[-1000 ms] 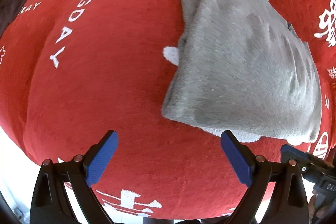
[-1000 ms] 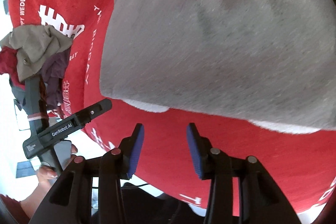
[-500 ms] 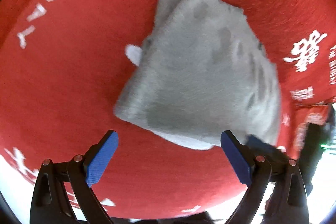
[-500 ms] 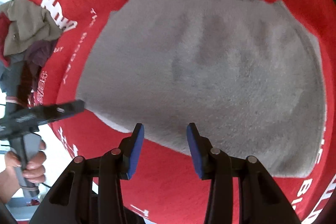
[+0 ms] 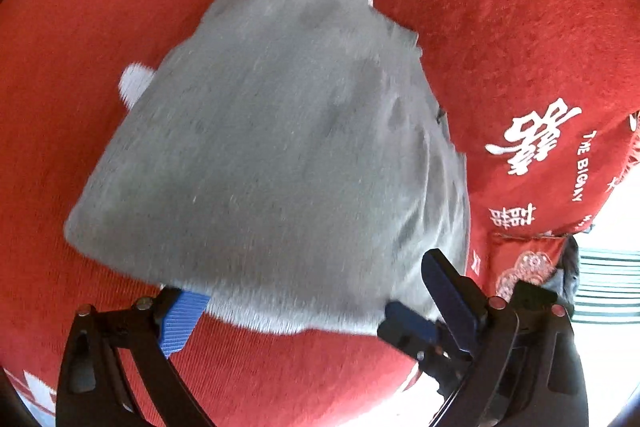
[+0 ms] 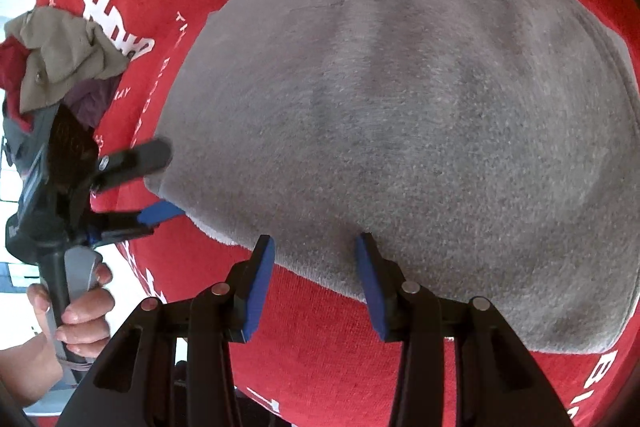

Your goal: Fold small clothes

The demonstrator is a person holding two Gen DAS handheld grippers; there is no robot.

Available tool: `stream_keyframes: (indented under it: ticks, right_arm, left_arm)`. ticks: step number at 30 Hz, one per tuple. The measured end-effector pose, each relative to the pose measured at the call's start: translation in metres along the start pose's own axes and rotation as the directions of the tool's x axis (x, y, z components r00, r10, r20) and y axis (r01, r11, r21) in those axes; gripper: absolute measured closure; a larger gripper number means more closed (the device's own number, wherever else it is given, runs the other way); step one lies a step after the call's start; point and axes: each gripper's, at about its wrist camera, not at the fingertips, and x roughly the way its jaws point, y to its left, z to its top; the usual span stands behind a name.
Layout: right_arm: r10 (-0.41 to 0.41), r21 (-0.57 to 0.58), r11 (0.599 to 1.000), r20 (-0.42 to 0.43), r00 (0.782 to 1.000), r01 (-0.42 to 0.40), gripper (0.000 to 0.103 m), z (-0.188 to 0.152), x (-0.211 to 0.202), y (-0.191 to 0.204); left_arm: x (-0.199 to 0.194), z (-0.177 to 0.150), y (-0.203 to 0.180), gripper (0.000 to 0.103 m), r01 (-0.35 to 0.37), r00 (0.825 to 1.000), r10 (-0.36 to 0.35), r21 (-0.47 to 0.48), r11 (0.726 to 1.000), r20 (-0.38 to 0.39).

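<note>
Presently I log one folded grey garment [image 6: 400, 131], fleecy, lying flat on the red cloth [image 6: 328, 359] with white lettering that covers the desk; its ribbed neckband sits at the garment's far edge in the right wrist view.

Left tongs [image 5: 316, 291]: spread wide at the garment's near left corner. One blue pad [image 5: 182, 323] lies partly under the garment's hem; the other finger [image 5: 448, 291] rests at or over the fabric edge. I see nothing gripped. The right wrist view shows the same tool [image 6: 154, 183] with one finger above the corner and the blue one below it, a bare hand [image 6: 76, 311] on its handle.

Right tongs [image 6: 316, 259]: parted, pads just at the garment's near hem, tips touching or a shade short of the fabric; I cannot tell which. No fabric pinched.

Also listed: heap of unfolded clothes [image 6: 60, 59], khaki, maroon and purple, well left of the garment, beyond the left tool.
</note>
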Motion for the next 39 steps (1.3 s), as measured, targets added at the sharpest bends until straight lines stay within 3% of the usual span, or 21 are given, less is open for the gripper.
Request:
stream_keyframes:
  ticks: [3,7,9,12,15,17,19,21,26,29,30,31,32,34,35,36,38,39]
  right_arm:
    - [0.007,0.004,1.000,-0.002,1.000,-0.007,0.057,0.001,0.000,0.000]
    - [0.002,-0.008,1.000,-0.006,1.000,-0.002,0.057,0.001,0.001,0.001]
    - [-0.004,-0.023,1.000,-0.011,1.000,0.004,0.057,0.001,0.002,0.001]
    - [-0.008,-0.038,0.999,-0.017,1.000,0.008,0.057,0.001,0.002,0.003]
    - [-0.003,-0.043,0.999,-0.014,1.000,0.002,0.057,0.001,0.002,0.005]
    - [0.005,-0.040,0.999,-0.010,1.000,-0.005,0.057,0.001,0.002,0.004]
    - [0.012,-0.033,0.999,-0.007,1.000,-0.012,0.057,0.000,0.001,0.003]
    - [0.013,-0.032,0.999,-0.008,1.000,-0.013,0.057,0.000,0.001,0.001]
    - [0.000,-0.044,0.999,-0.015,1.000,-0.001,0.057,0.000,-0.001,0.004]
    - [-0.007,-0.039,0.999,-0.027,1.000,0.006,0.057,0.004,-0.006,0.007]
    - [-0.002,-0.031,1.000,-0.023,1.000,0.002,0.057,0.005,-0.011,0.007]
    - [0.004,-0.023,1.000,-0.015,1.000,-0.004,0.057,0.007,-0.016,0.006]
    - [0.006,-0.016,1.000,-0.005,1.000,-0.006,0.057,0.010,-0.023,0.005]
    - [-0.009,-0.014,1.000,0.022,1.000,0.009,0.057,0.020,-0.038,0.003]
    - [-0.014,-0.014,1.000,0.033,0.999,0.015,0.057,0.025,-0.045,0.002]
    - [-0.019,-0.014,1.000,0.043,0.999,0.020,0.057,0.033,-0.052,0.001]
    - [-0.020,-0.022,1.000,0.052,0.998,0.021,0.056,0.053,-0.064,0.002]
    - [-0.021,-0.031,0.999,0.052,0.998,0.022,0.050,0.066,-0.069,0.006]
  left_arm:
    - [-0.007,0.004,-0.006,0.004,-0.017,0.999,0.016,0.012,1.000,0.042]
    - [-0.011,0.010,-0.031,0.004,0.000,0.992,-0.013,0.104,0.995,0.128]
    - [0.000,0.012,-0.021,0.004,-0.052,0.991,0.042,0.078,0.996,0.124]
    - [0.001,0.016,-0.011,0.004,-0.028,0.986,0.025,0.021,0.999,0.165]
    - [-0.006,0.015,-0.023,0.004,-0.020,0.979,0.013,0.034,0.999,0.204]
    - [-0.002,0.014,-0.029,0.004,-0.066,0.973,0.049,0.067,0.996,0.224]
    - [0.010,0.018,-0.019,0.004,-0.116,0.973,0.108,0.029,0.993,0.206]
    - [0.008,0.019,-0.018,0.002,-0.109,0.965,0.098,0.032,0.994,0.244]
    - [0.023,0.025,-0.037,0.001,-0.264,0.954,0.241,0.115,0.958,0.179]
    - [0.020,0.032,-0.036,0.006,-0.266,0.953,0.256,0.044,0.963,0.162]
    - [0.017,0.033,-0.039,0.025,-0.303,0.940,0.293,0.037,0.952,0.173]
    - [0.016,0.034,-0.043,0.056,-0.372,0.915,0.356,0.058,0.926,0.189]
    - [0.016,0.034,-0.045,0.068,-0.419,0.896,0.399,0.076,0.905,0.194]
    - [0.012,0.031,-0.052,0.084,-0.471,0.872,0.437,0.136,0.871,0.222]
    - [0.009,0.030,-0.056,0.084,-0.499,0.857,0.455,0.167,0.851,0.240]
    - [0.009,0.024,-0.065,0.084,-0.552,0.826,0.489,0.227,0.802,0.282]
    - [0.015,0.001,-0.087,0.084,-0.660,0.749,0.526,0.373,0.652,0.403]
    - [0.018,-0.007,-0.095,0.084,-0.689,0.724,0.530,0.415,0.595,0.442]
